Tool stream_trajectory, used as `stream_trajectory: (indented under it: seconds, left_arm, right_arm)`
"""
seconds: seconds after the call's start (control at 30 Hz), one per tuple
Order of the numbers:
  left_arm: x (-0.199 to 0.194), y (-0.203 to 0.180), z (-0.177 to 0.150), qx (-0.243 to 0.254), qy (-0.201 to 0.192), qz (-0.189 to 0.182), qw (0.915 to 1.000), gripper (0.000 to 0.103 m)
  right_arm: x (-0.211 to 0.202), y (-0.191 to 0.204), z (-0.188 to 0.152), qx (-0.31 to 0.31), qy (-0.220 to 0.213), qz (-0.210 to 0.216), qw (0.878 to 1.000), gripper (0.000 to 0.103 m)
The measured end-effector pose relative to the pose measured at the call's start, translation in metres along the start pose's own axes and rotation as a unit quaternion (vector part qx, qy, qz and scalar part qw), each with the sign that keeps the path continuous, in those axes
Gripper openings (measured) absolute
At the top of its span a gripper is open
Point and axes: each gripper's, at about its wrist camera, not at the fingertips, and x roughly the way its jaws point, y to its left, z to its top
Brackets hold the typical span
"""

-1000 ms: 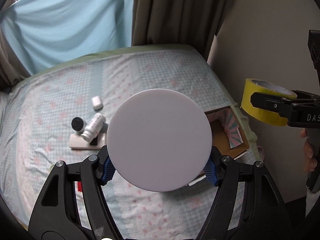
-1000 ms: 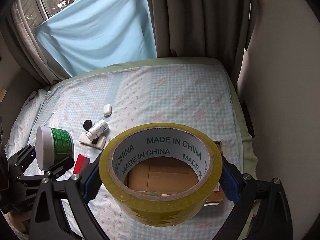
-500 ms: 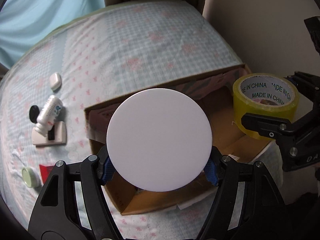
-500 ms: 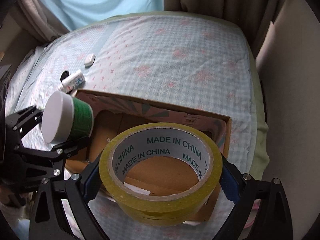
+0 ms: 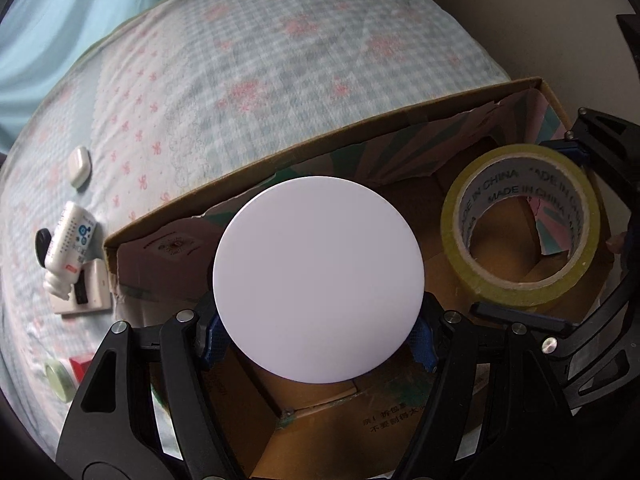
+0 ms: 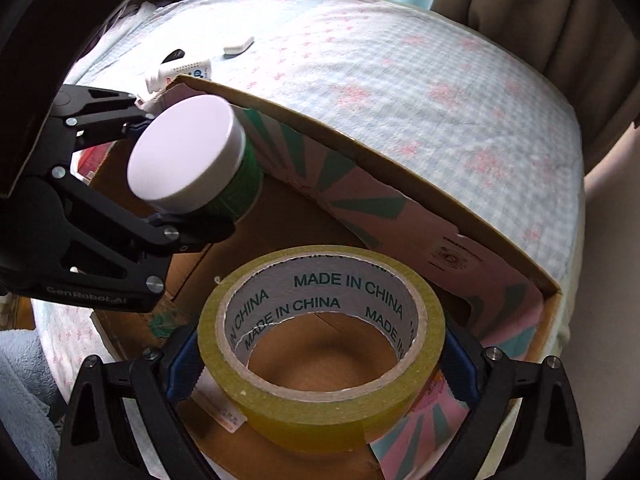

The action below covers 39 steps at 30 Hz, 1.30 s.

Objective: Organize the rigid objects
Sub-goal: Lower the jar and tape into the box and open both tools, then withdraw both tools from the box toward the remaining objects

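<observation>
Both grippers are loaded up and hanging over the open cardboard box [image 6: 460, 216] that sits on the bed [image 5: 280, 80]. The left gripper [image 5: 318, 334] is clamped on a round jar [image 6: 192, 160]. From its own camera all you get is the flat white lid face-on, a plain disc with no marking, pinched at its sides by the blue pads [image 5: 214, 338]. The right wrist view shows more: thick white lid, green labelled body behind it, tipped on its side above the box's left end.

The right gripper [image 6: 320, 364] is squeezing a roll of yellowish packing tape [image 6: 320, 344], grey-white core printed "MADE IN CHINA" in dark green, held flat with the hole facing up over the right part of the box. The box is brown inside, with pink and teal stripes on the inner flaps.

Out on the checked sheet beside the box: a small white bottle [image 5: 68, 248] lying on a white block [image 5: 90, 294], a black cap [image 5: 42, 242], and a white case [image 5: 79, 164] further off.
</observation>
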Motion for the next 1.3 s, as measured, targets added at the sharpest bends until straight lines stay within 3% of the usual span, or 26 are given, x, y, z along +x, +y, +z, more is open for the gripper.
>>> stream_trajectory:
  seconds: [0.03,0.07,0.1,0.23,0.53,0.67,1.0,1.13,1.3]
  left_arm:
    - [-0.001,-0.001,0.000,0.004,-0.002,-0.002,1.0000,0.073]
    - [-0.003,-0.001,0.001,0.010,-0.007,0.008,0.9999,0.092]
    - [-0.006,-0.002,0.002,0.015,-0.013,0.020,0.9996,0.102]
    - [-0.016,-0.001,0.002,0.016,-0.022,0.017,0.9995,0.103]
    - [-0.024,0.002,-0.006,-0.001,-0.019,0.009,0.9998,0.103]
    - [-0.031,0.002,-0.009,-0.004,-0.018,0.006,0.9998,0.103]
    - [-0.076,0.012,-0.016,-0.019,-0.044,0.004,0.9988,0.103]
    - [-0.097,0.020,-0.021,-0.035,-0.061,-0.005,0.9975,0.103]
    - [-0.130,0.033,-0.032,-0.041,-0.089,0.011,0.9951,0.103]
  right_arm:
    - [0.002,0.000,0.001,-0.002,0.002,0.004,1.000,0.097]
    - [0.004,0.000,0.000,-0.010,0.000,0.000,1.000,0.097]
    - [0.006,0.002,0.000,-0.022,-0.001,-0.007,1.000,0.097]
    - [-0.006,0.007,-0.007,-0.052,-0.039,-0.021,0.998,0.103]
    - [-0.024,0.014,-0.015,-0.062,-0.023,-0.055,0.996,0.103]
    - [-0.034,0.018,-0.016,-0.040,-0.030,-0.043,0.998,0.103]
    - [-0.073,0.041,-0.007,-0.038,-0.054,-0.067,0.996,0.103]
    - [-0.091,0.046,-0.006,-0.020,-0.068,-0.049,0.996,0.103]
    - [-0.114,0.067,0.000,-0.009,-0.090,-0.049,0.995,0.103]
